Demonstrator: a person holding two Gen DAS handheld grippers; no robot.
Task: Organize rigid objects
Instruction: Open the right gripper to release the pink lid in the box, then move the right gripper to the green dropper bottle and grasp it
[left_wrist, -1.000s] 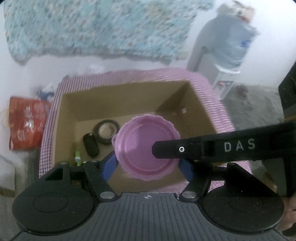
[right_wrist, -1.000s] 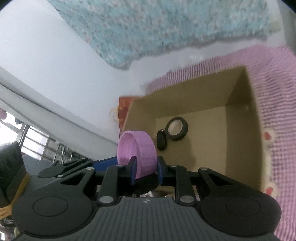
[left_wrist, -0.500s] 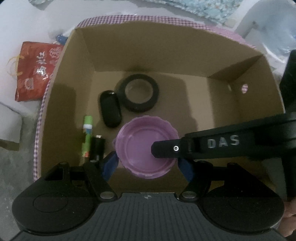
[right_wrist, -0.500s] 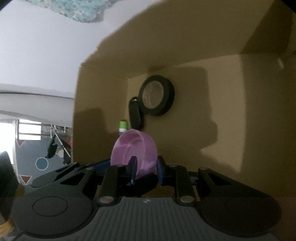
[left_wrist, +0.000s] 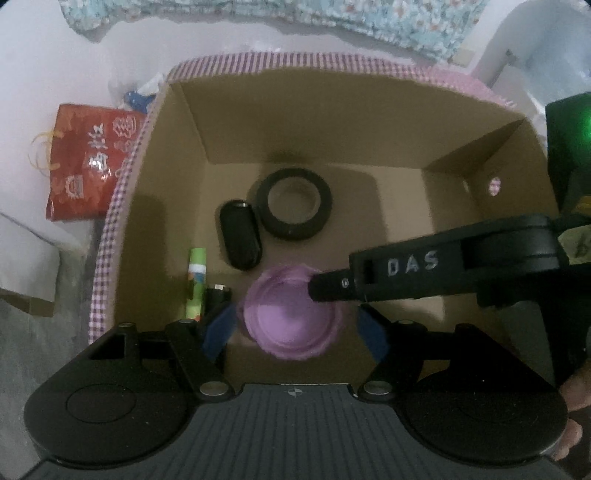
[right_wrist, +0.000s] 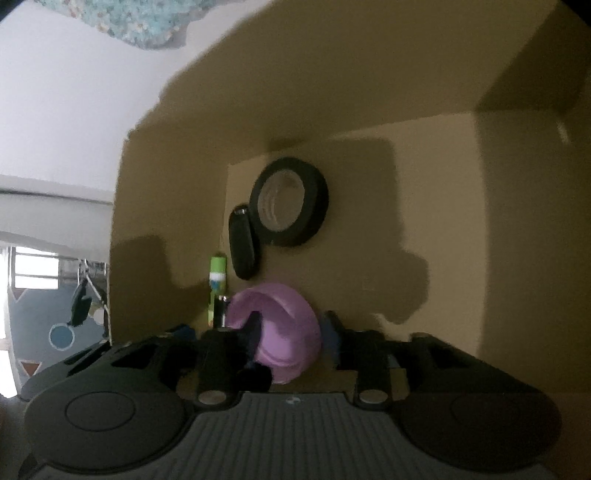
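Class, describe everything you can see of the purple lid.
The purple lid is round, plastic-looking, with a ribbed rim and shallow hollow facing up. It sits low in the cardboard box, near the front wall, tilted in the right wrist view. The right gripper has opened around its rim; contact is unclear. A small dark object lies beside it.

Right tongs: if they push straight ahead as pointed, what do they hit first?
Likely the purple lid, sitting between the open right tongs. Past it lies the cardboard box floor; the black fob and tape roll are further on. Depth is unclear.
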